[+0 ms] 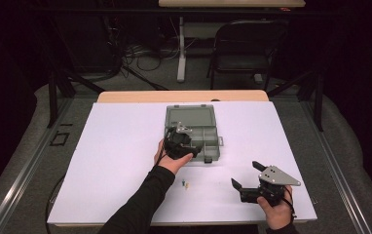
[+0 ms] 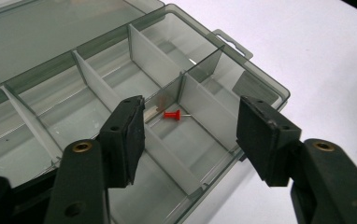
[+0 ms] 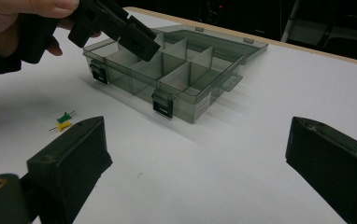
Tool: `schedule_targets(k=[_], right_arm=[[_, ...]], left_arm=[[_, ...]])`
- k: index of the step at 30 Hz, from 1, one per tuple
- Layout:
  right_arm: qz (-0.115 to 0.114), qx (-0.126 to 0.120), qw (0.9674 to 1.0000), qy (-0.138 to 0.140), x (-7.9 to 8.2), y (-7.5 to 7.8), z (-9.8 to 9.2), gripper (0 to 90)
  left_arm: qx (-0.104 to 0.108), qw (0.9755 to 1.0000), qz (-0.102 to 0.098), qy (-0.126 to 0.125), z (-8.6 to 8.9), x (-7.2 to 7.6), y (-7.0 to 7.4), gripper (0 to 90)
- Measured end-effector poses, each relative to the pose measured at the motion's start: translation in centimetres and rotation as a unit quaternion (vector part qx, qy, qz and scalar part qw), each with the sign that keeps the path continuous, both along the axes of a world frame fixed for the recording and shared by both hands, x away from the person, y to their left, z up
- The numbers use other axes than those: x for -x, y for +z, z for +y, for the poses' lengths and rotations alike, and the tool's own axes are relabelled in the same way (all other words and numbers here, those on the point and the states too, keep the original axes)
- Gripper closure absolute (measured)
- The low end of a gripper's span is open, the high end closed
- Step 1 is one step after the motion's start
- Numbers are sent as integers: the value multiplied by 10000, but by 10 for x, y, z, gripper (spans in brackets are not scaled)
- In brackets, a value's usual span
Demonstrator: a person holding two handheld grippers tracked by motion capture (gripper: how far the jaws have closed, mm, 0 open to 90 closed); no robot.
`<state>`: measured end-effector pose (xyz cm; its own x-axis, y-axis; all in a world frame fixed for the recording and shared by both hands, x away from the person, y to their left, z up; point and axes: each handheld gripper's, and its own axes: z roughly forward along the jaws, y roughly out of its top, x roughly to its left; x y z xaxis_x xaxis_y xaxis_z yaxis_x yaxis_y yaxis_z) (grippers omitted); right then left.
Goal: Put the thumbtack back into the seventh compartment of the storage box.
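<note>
Looks like a lab or recording room, dim and bare. Black-curtained walls all round, grey carpet floor (image 1: 23, 161), metal rails (image 1: 9, 195) along both sides. A white-covered table (image 1: 120, 161) in the middle; beyond it a loose tangle of cables (image 1: 140, 53) on the floor, a folding chair (image 1: 245, 46), and the white leg (image 1: 180, 48) of another desk.

Upright dividers (image 2: 153, 56) split the open organizer box (image 1: 212, 152) into narrow compartments, leaving little room between walls; its raised lid (image 1: 190, 116) blocks the far side; two pushpins (image 3: 64, 120) lie near the box's front; the white tabletop (image 1: 116, 146) spreads open leftward.
</note>
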<state>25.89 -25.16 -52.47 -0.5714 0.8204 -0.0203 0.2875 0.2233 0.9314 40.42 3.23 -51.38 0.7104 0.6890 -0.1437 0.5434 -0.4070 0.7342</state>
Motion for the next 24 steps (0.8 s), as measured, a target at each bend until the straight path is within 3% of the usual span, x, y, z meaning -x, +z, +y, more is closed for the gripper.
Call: schedule_targets(k=[11, 24], right_arm=[[7, -3, 10000, -18, 0, 0, 0, 55], [-10, 0, 10000, -18, 0, 0, 0, 56]], left_arm=[[59, 9996, -259, -52, 9, 11, 13, 393], [209, 9992, -345, -66, 31, 33, 27, 370]])
